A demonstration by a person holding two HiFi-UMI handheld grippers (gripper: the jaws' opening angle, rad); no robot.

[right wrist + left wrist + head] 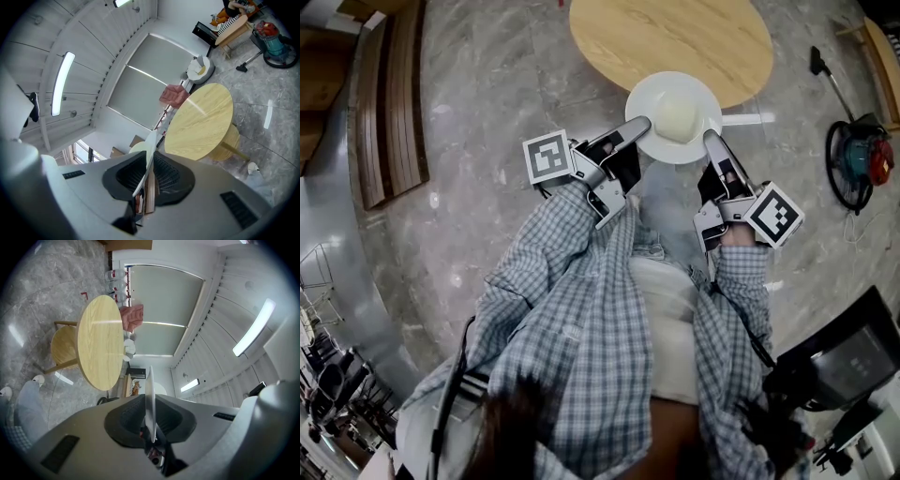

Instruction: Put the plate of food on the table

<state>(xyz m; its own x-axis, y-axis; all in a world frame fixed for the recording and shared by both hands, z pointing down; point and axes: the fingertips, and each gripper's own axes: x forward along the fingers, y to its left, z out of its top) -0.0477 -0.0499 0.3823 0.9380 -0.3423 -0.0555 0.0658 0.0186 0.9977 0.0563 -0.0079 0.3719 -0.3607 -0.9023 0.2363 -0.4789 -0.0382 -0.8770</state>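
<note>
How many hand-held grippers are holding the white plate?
2. The left hand-held gripper pinches the left rim of the white plate. The right hand-held gripper pinches its right rim. No others are in view.

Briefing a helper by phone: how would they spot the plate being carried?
Find the round wooden table on the marble floor. By its near edge, the left claw and right claw grip a white plate by opposite rims; a pale mound of food tops it.
</note>
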